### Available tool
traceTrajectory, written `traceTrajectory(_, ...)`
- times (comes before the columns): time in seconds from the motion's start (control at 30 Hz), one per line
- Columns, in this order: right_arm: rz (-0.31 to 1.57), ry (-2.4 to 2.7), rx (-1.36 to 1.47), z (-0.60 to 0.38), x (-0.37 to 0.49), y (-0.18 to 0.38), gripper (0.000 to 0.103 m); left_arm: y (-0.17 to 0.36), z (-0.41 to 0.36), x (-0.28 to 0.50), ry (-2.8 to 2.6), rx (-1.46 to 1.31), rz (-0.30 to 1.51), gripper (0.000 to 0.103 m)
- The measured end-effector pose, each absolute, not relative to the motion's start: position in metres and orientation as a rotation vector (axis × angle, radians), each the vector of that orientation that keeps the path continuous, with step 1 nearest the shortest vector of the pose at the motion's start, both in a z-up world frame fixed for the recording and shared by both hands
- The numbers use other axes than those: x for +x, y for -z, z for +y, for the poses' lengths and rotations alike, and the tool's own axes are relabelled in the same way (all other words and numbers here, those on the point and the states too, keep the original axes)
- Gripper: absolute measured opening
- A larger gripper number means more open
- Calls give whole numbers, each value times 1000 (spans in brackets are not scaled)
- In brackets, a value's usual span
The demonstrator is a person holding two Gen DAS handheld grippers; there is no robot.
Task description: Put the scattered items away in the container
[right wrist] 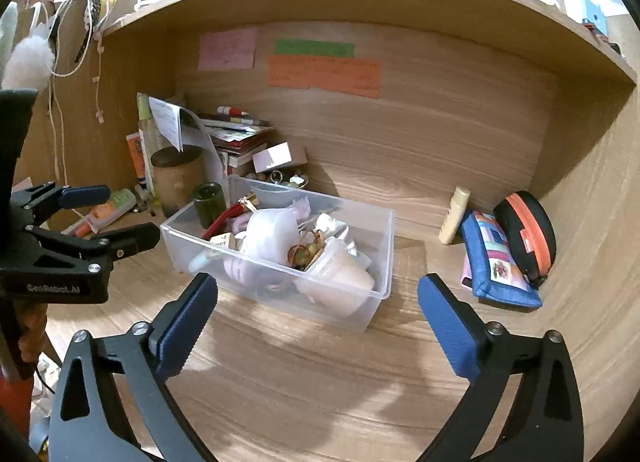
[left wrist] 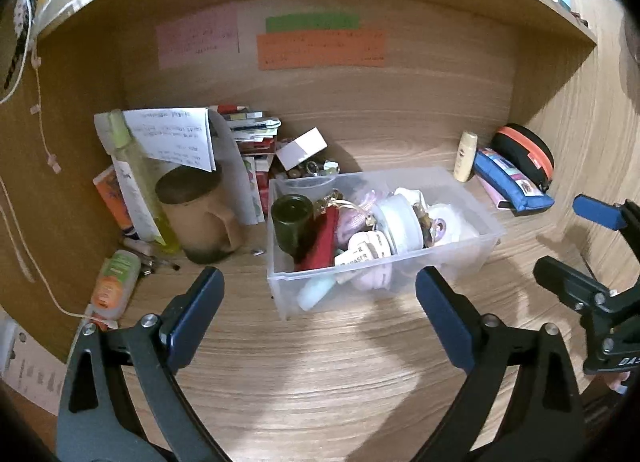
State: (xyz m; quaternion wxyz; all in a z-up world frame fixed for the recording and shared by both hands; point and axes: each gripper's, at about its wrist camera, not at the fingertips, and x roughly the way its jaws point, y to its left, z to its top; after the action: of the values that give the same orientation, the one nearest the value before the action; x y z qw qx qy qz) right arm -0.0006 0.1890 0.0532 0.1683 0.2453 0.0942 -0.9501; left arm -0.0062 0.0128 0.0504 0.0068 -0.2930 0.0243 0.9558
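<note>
The clear plastic rectangular container (left wrist: 384,262) sits mid-desk, crammed with a dark green jar (left wrist: 291,218), white tape rolls and pink bits. Left gripper (left wrist: 320,302) hovers in front, jaws wide apart, empty. Right gripper (right wrist: 318,308) likewise spread, holding nothing. Blue fabric pouch (right wrist: 496,258) lies off right.

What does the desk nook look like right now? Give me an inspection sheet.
Surface: wooden desk, bare in front of the bin.
Job's things: clear plastic bin full of small items; blue pouch, black-orange case and cream bottle outside it, at right.
Clutter: brown mug, paper stack, at left.
Grippers: left gripper and right gripper open, empty.
Cables: white cord on left wall.
Surroundings: coloured notes on back panel.
</note>
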Motion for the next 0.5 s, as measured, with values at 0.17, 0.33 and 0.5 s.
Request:
traceTrajectory(0.17, 253, 2708, 688, 195, 8, -56, 102, -49, 14, -3, -3024, -920, 68, 98)
traceTrajectory(0.33, 248, 2706, 691, 196, 11, -55, 102, -45, 10, -6, -2998, -951, 0, 98)
traceTrajectory(0.5, 244, 2701, 705, 196, 10, -54, 102, -42, 10, -7, -2982, -971, -13, 98)
